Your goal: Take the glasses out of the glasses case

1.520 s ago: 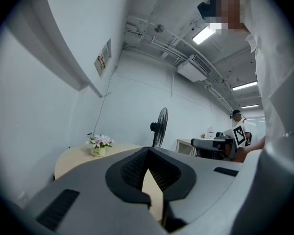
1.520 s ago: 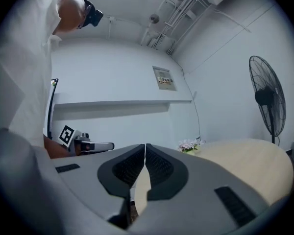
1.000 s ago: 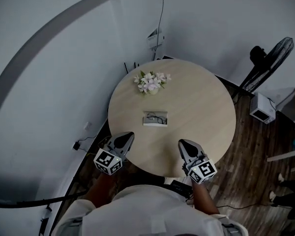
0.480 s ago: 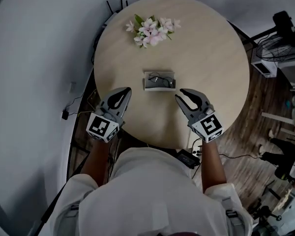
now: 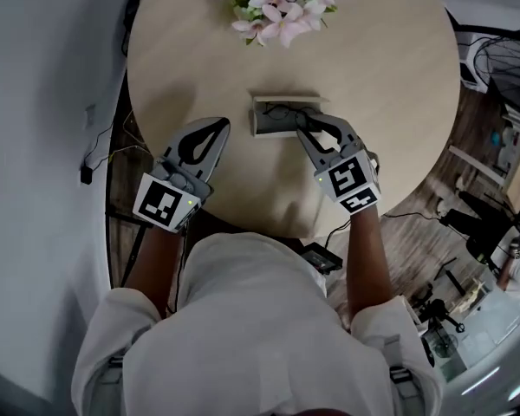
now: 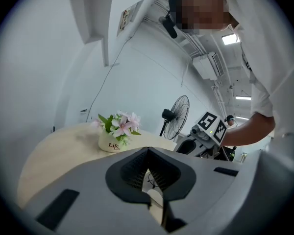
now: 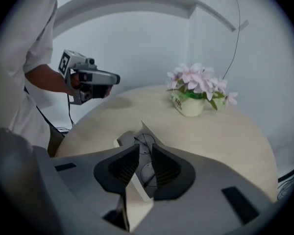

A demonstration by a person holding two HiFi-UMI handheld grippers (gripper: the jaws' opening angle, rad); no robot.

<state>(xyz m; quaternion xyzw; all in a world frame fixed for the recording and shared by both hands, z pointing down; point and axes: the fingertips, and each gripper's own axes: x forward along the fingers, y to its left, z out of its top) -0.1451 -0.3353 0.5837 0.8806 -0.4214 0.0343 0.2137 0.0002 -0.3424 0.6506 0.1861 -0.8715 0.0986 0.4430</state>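
Observation:
An open white glasses case (image 5: 269, 121) lies at the middle of the round wooden table (image 5: 381, 76), with thin dark-rimmed glasses (image 5: 283, 111) inside. My right gripper (image 5: 308, 118) hangs over the case's right half. In the right gripper view its jaws (image 7: 145, 150) stand a narrow gap apart above the glasses (image 7: 145, 142) and the case (image 7: 128, 138). I cannot tell whether the pads touch the frame. My left gripper (image 5: 218, 126) hovers left of the case, its tips together and nothing held. Part of the case (image 6: 155, 194) shows through its jaw hollow (image 6: 148, 151).
A white pot of pink flowers (image 5: 280, 3) stands at the table's far side, beyond the case. A standing fan (image 5: 513, 59) and cables are on the wooden floor to the right. A white wall curves round the left side.
Both grippers have moved forward over the table. The right one went from the near edge to above the case, and its jaws have narrowed. The left one closed in beside the case.

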